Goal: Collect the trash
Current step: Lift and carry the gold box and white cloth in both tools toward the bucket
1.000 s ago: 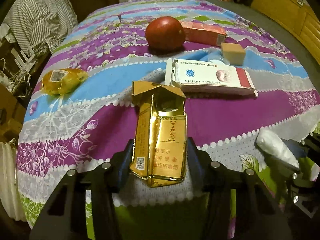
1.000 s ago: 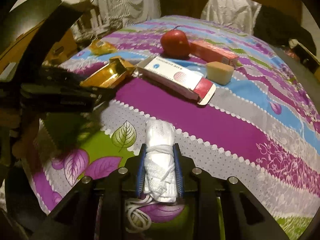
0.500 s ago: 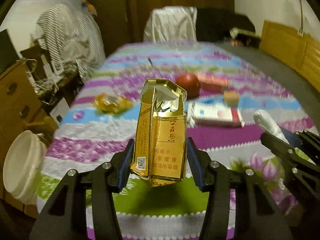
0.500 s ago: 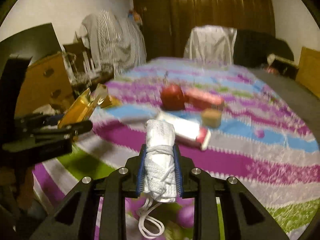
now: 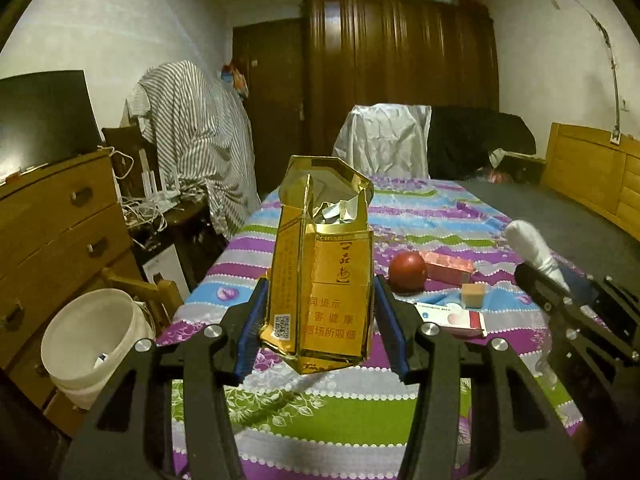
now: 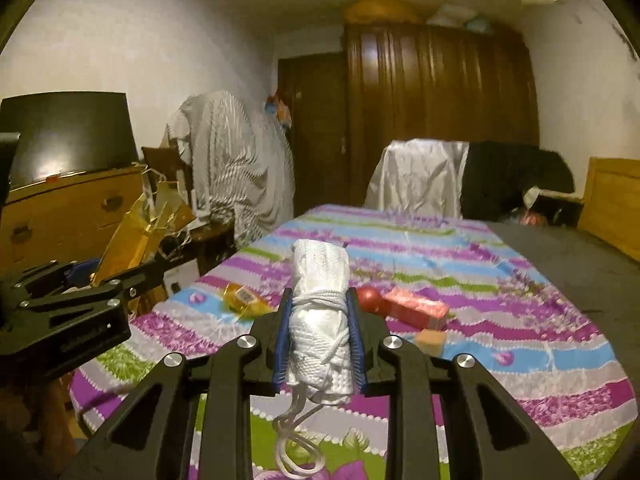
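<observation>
My left gripper [image 5: 318,328] is clamped on a gold pack [image 5: 322,276], which stands upright between the pads with its torn top open, clear of the bed [image 5: 420,216]. My right gripper [image 6: 318,340] is closed tight on a white roll [image 6: 320,320] bound with cord; a loop of cord dangles below it.

The bed wears a spread striped in purple, blue, grey and green. On it lie an apple [image 5: 407,271] touching a pink box [image 5: 448,267], a tan block [image 5: 473,295] just beside them, a white-and-red box [image 5: 452,318] nearer me, and a yellow wrapper [image 6: 244,300] near the left edge.

Left of the bed stand a white bucket [image 5: 90,336] and a wooden dresser [image 5: 52,220] with a dark screen on top. A dark wardrobe [image 5: 400,80] fills the far wall.
</observation>
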### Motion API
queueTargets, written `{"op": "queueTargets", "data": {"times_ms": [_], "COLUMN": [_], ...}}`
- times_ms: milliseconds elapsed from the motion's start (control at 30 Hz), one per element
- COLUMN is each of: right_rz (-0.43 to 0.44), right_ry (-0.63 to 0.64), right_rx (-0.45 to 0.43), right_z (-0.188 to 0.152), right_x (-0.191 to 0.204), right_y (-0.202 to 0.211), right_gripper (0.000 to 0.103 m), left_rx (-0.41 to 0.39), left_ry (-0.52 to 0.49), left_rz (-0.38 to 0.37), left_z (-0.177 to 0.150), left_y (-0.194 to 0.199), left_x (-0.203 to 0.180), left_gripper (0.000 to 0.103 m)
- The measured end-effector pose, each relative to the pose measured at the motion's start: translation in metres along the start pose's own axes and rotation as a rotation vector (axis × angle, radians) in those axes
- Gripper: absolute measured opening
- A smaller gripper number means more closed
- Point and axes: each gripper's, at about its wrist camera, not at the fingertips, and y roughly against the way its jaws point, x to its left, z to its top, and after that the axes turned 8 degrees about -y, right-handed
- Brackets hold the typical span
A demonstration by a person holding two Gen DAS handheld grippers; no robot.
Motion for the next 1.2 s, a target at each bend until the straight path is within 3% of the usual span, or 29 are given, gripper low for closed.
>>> {"op": "queueTargets", "data": {"times_ms": [767,1000,1200], "right_rz": [-0.016,0.051,0.127], "right_ry": [-0.005,0.006,0.032], "right_rx": [-0.009,0.004,0.015], "right_z": [0.000,0.009,0.023], "right_x": [0.010,0.030,0.070], "right_y": [0.024,0.008,-0.008], "right_gripper": [0.026,0.027,0.027], "left_rx": [-0.017,-0.029,-0.024], "left_ry": [-0.015,0.001,0.042], "left_rz": [-0.046,0.020,0.107], "left_z": [-0.005,-0.003,-0.002], "left_y": [0.009,0.015,0.019], "left_x": [0.002,0.027,0.073], "left_gripper": [0.049,0.049,0.050]}}
